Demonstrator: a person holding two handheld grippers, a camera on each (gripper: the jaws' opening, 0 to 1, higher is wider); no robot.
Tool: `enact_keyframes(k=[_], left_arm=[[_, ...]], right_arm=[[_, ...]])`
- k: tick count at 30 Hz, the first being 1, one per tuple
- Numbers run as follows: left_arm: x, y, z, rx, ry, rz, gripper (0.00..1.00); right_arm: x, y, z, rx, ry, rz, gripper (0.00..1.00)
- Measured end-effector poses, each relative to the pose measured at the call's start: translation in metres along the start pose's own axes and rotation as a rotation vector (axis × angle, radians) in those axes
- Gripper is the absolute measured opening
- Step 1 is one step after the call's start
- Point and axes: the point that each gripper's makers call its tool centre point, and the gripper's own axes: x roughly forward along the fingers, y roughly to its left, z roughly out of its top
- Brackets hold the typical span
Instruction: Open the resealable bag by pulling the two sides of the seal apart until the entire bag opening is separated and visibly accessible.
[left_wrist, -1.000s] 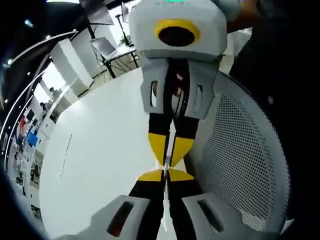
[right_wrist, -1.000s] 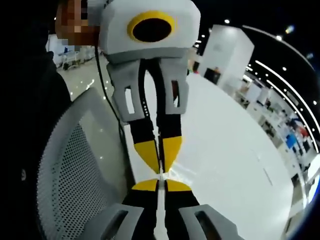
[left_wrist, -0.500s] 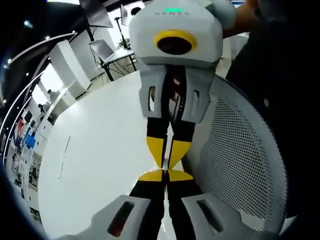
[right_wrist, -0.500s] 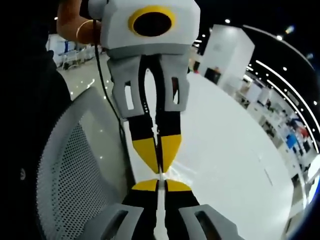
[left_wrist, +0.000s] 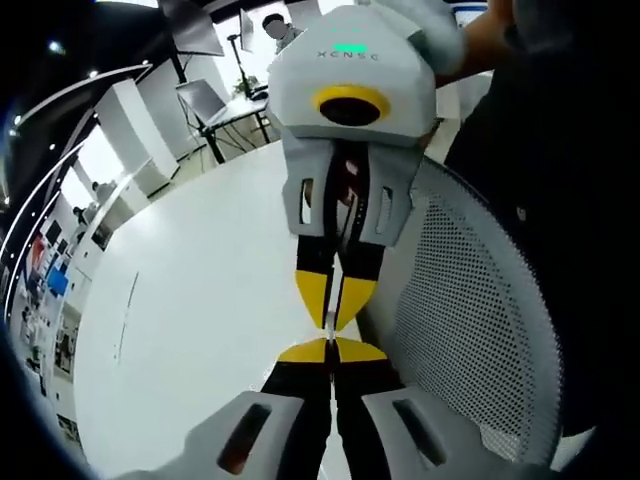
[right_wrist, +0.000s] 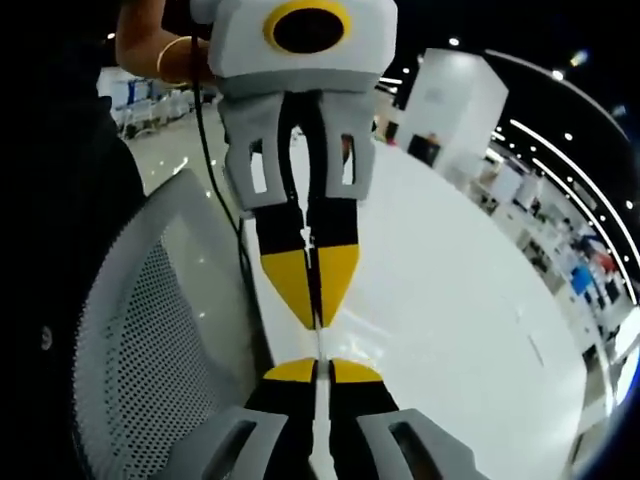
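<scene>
My two grippers meet tip to tip above a white table (left_wrist: 190, 300). In the left gripper view, my left gripper (left_wrist: 331, 348) rises from the bottom with its yellow-tipped jaws pressed together. The right gripper (left_wrist: 332, 322) hangs down from the top, also pressed together. In the right gripper view, my right gripper (right_wrist: 317, 368) faces the left gripper (right_wrist: 318, 318) across a small gap. The resealable bag (right_wrist: 318, 345) shows edge-on as a thin clear strip stretched across that gap and running into both pairs of jaws. The rest of the bag is too thin to make out.
A grey mesh chair back (left_wrist: 470, 330) stands beside the table edge, also seen as the chair back (right_wrist: 150, 330). A person in dark clothes (left_wrist: 570, 150) is behind it; a forearm with a bracelet (right_wrist: 160, 50) holds the left gripper. Desks and stands lie far off.
The two grippers have drawn slightly apart. The gap between their tips is wider, and the clear strip between them is longer.
</scene>
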Motion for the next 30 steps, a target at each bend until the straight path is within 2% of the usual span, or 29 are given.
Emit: enact_keyframes(k=[17, 24, 26, 30], left_arm=[[-0.006, 0.003, 0.003, 0.016, -0.014, 0.021, 0.0], [-0.009, 0.003, 0.004, -0.001, -0.026, 0.015, 0.0], [-0.01, 0.004, 0.004, -0.005, -0.031, 0.018, 0.0], [-0.01, 0.003, 0.006, -0.011, -0.035, 0.015, 0.0]], right_arm=[[-0.001, -0.004, -0.005, 0.01, 0.002, -0.003, 0.0], [-0.001, -0.004, -0.019, 0.004, 0.042, -0.006, 0.0], [-0.002, -0.004, -0.019, 0.025, 0.028, -0.008, 0.0], [-0.002, -0.005, -0.023, 0.026, 0.039, -0.012, 0.0]])
